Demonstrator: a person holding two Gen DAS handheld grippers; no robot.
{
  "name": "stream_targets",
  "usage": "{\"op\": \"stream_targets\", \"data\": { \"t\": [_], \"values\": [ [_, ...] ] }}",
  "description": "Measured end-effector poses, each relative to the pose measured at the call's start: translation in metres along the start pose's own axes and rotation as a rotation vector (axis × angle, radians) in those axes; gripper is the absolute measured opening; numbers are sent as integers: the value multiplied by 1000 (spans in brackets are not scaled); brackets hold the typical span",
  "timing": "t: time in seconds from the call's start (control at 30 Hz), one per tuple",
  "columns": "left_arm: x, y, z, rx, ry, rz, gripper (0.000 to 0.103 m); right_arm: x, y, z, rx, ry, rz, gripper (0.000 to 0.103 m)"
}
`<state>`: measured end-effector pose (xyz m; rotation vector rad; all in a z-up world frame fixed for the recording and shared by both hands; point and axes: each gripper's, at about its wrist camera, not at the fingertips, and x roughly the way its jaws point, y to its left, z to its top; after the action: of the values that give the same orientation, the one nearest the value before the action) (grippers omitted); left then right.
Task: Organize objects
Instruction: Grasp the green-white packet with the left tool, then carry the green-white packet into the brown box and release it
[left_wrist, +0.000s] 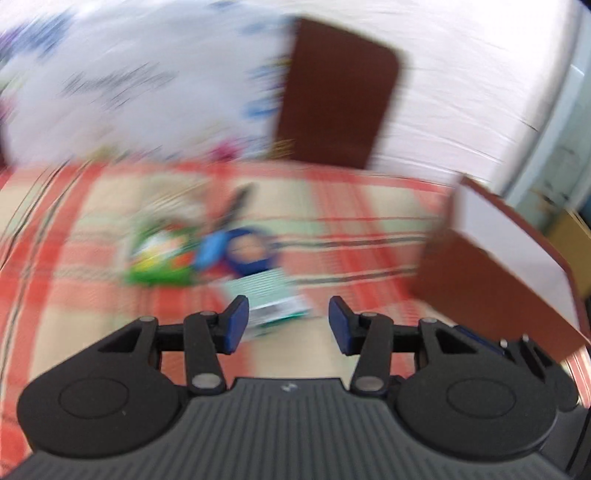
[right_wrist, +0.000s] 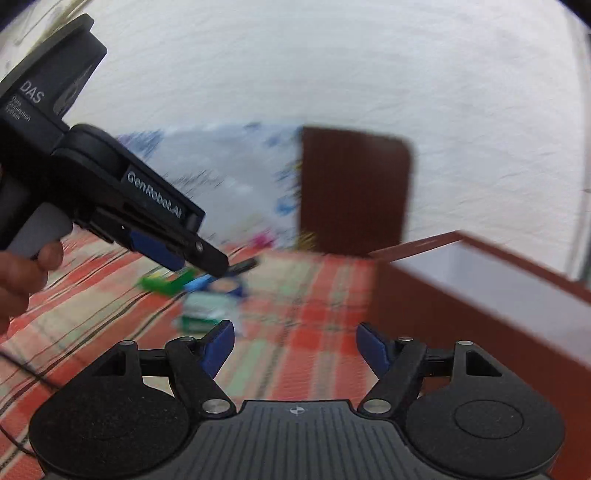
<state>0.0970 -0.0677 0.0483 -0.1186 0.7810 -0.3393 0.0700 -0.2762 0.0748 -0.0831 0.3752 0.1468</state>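
Left wrist view: blurred scissors (left_wrist: 229, 225), long axis toward wall.

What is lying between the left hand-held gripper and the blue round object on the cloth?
In the left wrist view, a white-and-green packet lies between the open left hand-held gripper and the blue round object; blur hides details.

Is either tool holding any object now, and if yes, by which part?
Nothing is held. The left tool and the right tool are both open, with only the checked cloth visible between their pads.
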Motion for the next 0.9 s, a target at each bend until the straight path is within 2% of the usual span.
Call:
{"op": "stream_targets", "data": {
  "t": [0.1, 0.2, 0.27, 0.43, 0.53, 0.57, 0.6, 0.63, 0.73, 0.8, 0.9],
  "values": [
    [8, 31, 2, -93, 27, -3, 50, 33, 22, 2, -15, 74, 58, 71],
    [20, 42, 1, -134, 47, -28, 50, 57, 33, 9, -7, 125, 91, 74],
    [27, 43, -1, -145, 63, -54, 50, 70, 37, 10, -10, 143, 87, 79],
    [61, 33, 5, -131, 102, -87, 52, 105, 40, 16, -9, 197, 100, 83],
    [81, 36, 5, -157, 123, -97, 52, 126, 47, 16, -17, 234, 123, 82],
    [83, 38, 3, -173, 109, -111, 51, 131, 47, 15, -7, 244, 132, 82],
    [82, 40, 2, -180, 103, -120, 42, 134, 47, 15, 4, 242, 141, 77],
    [80, 41, 2, -193, 110, -147, 31, 135, 47, 16, 9, 240, 151, 63],
    [67, 39, 0, -209, 119, -171, 29, 129, 46, 17, 17, 229, 152, 46],
    [52, 29, 0, -174, 102, -173, 29, 118, 46, 17, 34, 216, 159, 44],
    [29, 6, 5, -115, 64, -198, 29, 94, 48, 17, 2, 148, 122, 44]
  ]
}}
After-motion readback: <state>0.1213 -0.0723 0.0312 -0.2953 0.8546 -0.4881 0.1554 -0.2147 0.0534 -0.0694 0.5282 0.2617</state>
